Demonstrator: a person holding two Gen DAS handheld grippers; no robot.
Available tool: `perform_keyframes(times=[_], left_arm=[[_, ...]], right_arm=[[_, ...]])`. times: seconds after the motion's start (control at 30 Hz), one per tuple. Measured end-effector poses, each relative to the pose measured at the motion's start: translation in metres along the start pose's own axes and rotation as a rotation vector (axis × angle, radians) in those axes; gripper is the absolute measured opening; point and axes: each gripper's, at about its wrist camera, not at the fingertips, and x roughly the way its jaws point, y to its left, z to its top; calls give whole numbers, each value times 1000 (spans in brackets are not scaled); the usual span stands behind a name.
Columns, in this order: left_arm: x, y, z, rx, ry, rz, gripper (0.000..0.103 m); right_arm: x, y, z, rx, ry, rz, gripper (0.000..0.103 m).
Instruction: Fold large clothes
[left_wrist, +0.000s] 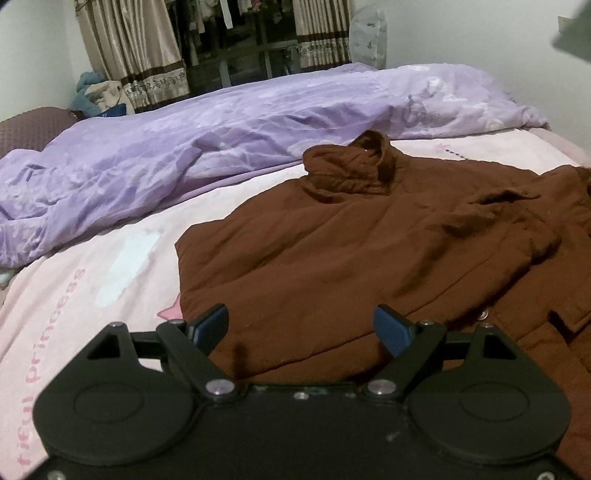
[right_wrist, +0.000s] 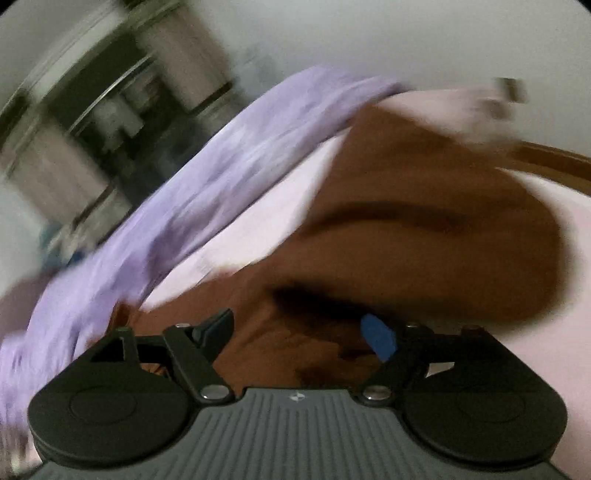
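The left gripper (left_wrist: 300, 328) hung with its jaws spread wide and empty above the near hem of the brown jacket (left_wrist: 351, 236). The right gripper (right_wrist: 299, 332) was likewise wide and empty over the jacket, in a blurred view. The jacket lay on the pink bed sheet (left_wrist: 110, 266), collar away. Beyond it sat a rumpled purple duvet (left_wrist: 184, 147), then curtains (left_wrist: 129, 48).

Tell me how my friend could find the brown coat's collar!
Look at the bed with the pink sheet and crumpled purple quilt. The brown coat lies spread on the sheet. Its collar is the raised, rumpled part nearest the quilt.
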Motion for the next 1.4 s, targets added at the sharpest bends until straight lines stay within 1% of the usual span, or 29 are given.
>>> perform_keyframes(times=[0.03, 0.1, 0.2, 0.3, 0.33, 0.37, 0.4, 0.43, 0.47, 0.5, 0.53, 0.57, 0.6, 0.63, 0.67, 0.7, 0.73, 0.77, 0.8, 0.87, 0.93, 1.0, 1.03, 1.17, 1.23, 1.4], left_arm=[[-1, 1, -1, -3, 1, -5, 87], [-1, -1, -1, -4, 3, -10, 87], [-5, -4, -2, 2, -2, -12, 87], [-10, -5, -1, 8, -12, -23, 87], [-12, -5, -1, 13, -16, -23, 87], [-14, -5, -2, 19, -18, -18, 87], [-15, -5, -2, 23, -19, -13, 87], [-15, -5, -2, 26, -19, -10, 87], [-15, -4, -2, 27, -15, -4, 87], [-15, -4, -2, 27, -11, 3, 87], [-16, -4, -3, 29, -8, 9, 87], [-17, -4, -4, 33, -7, 12, 87], [-18, -4, -5, 38, -6, 15, 87], [-18, -4, -6, 47, -2, 17, 87], [-18, -4, -7, 56, 3, 24, 87], [-17, -4, -8, 63, 8, 32, 87], [-17, -4, -10, 72, 13, 43, 87], [-17, -4, -10, 77, 14, 49, 87], [-17, -3, -10, 79, 14, 51, 87], [-16, -1, -10, 67, 17, 51, 87], [-15, 0, -10, 58, 19, 45, 87], [-15, -1, -11, 64, 19, 43, 87], [-16, -2, -11, 70, 20, 45, 87], [-17, 1, -11, 72, 20, 52, 87], [-18, 5, -11, 61, 19, 60, 87], [-21, 21, -12, 16, 21, 84, 87]], right_arm=[[-7, -12, 1, 61, -17, -13, 92], [-17, -40, 2, 227, -35, -11, 92], [-8, -86, 0, 522, -43, 21, 92], [8, -120, -2, 750, -55, 53, 90], [11, -128, -4, 820, -61, 83, 90], [14, -134, -5, 873, -84, 118, 90], [18, -136, -5, 902, -101, 130, 90], [22, -137, -3, 921, -111, 121, 90], [25, -137, 3, 928, -123, 91, 88], [28, -138, 8, 930, -134, 47, 84], [29, -138, 10, 940, -150, -18, 80], [27, -143, 13, 956, -166, -53, 72], [32, -145, 14, 976, -172, -68, 54], [37, -146, 17, 987, -161, -91, 43], [40, -147, 20, 975, -143, -114, 27], [42, -147, 24, 931, -135, -124, 23], [38, -142, 26, 873, -146, -134, 22], [35, -132, 29, 804, -175, -143, 21], [29, -114, 37, 699, -210, -145, 21], [15, -61, 49, 361, -302, -153, 21], [3, -4, 49, 53, -378, -161, 20], [0, 37, 40, -119, -401, -129, 20], [1, 53, 38, -176, -392, -110, 20], [10, 103, 26, -311, -347, -25, 20], [-10, 123, 6, -376, -332, 20, 19], [-29, 210, -21, -598, -339, 150, 18]])
